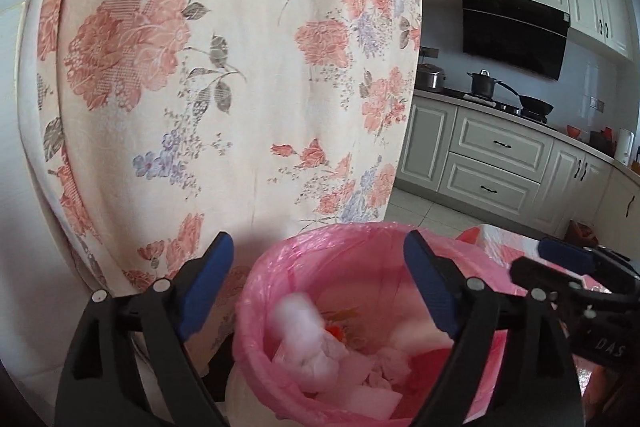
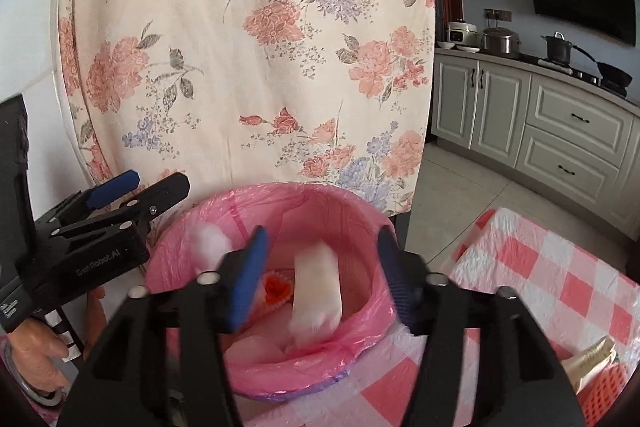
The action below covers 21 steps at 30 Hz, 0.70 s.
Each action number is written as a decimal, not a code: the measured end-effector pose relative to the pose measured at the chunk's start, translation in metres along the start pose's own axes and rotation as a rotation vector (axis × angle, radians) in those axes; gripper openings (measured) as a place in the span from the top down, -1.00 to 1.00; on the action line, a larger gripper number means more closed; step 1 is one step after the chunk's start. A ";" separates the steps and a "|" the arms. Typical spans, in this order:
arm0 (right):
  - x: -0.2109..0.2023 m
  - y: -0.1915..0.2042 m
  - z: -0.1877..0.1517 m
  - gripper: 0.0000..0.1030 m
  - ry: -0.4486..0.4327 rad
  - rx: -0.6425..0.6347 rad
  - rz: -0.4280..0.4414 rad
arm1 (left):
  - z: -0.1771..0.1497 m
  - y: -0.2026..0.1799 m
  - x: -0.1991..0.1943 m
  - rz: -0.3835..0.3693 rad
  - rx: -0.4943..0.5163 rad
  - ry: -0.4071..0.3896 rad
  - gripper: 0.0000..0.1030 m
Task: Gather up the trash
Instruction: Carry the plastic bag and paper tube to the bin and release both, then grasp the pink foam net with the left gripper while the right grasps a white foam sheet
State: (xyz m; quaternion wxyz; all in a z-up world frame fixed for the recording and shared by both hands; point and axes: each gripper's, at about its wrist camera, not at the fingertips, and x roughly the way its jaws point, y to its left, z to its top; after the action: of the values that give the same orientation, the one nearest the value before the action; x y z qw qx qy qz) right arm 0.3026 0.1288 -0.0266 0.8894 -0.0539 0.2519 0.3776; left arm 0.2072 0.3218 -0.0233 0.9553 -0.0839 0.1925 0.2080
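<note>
A bin lined with a pink bag (image 1: 280, 267) stands below both grippers; it also shows in the right wrist view (image 2: 304, 199). It holds several white crumpled tissues (image 1: 320, 359). My left gripper (image 1: 320, 267) is open above the bin, and a blurred white wad (image 1: 298, 315) is in the air between its fingers. My right gripper (image 2: 320, 259) is open above the bin, and a blurred white piece (image 2: 318, 291) is in the air below it. A second white wad (image 2: 210, 241) shows near the bin's left rim. The left gripper also shows in the right wrist view (image 2: 120, 191).
A floral cloth (image 1: 224, 67) hangs right behind the bin. A table with a red-and-white checked cover (image 2: 540, 267) lies to the right, with a packet (image 2: 592, 359) on it. Kitchen cabinets (image 1: 492, 155) and a stove with pots (image 1: 508, 95) stand at the far right.
</note>
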 end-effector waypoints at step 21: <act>-0.111 -0.062 -0.068 -0.15 -0.014 0.158 -0.145 | -0.047 -0.059 -0.072 -0.041 0.093 -0.010 -0.90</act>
State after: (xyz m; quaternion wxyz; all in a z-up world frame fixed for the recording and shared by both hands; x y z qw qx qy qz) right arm 0.2530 -0.0064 -0.0373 0.9175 0.0007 0.2703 0.2918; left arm 0.1564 0.2307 -0.0318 0.9632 -0.0425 0.1955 0.1794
